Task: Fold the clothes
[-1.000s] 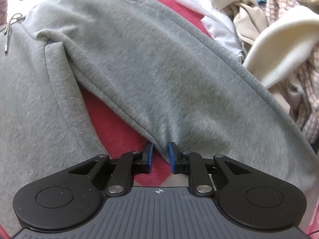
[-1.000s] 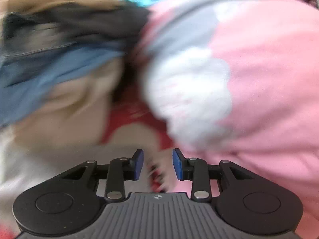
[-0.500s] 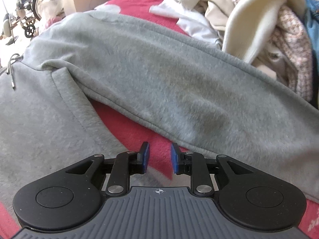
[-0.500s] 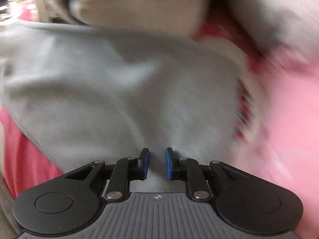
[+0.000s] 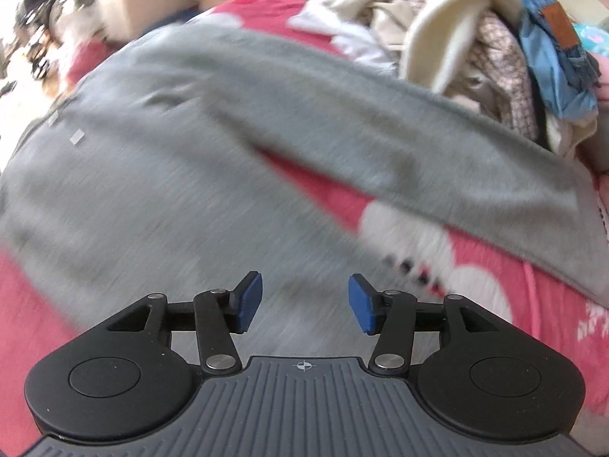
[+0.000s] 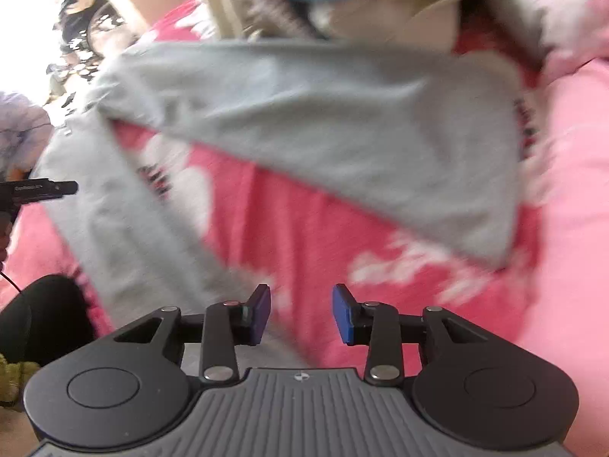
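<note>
The left gripper (image 5: 305, 302) and right gripper (image 6: 301, 314) have just been opened, nothing held; the grey sweatpants (image 5: 160, 198) are spread, legs apart, on the red bedspread (image 5: 533, 278), unfolded; the clothes pile (image 5: 495, 38) waits.

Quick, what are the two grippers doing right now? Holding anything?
Left gripper: open, just been opening, holding nothing.
Right gripper: open, just been opening, holding nothing.
</note>
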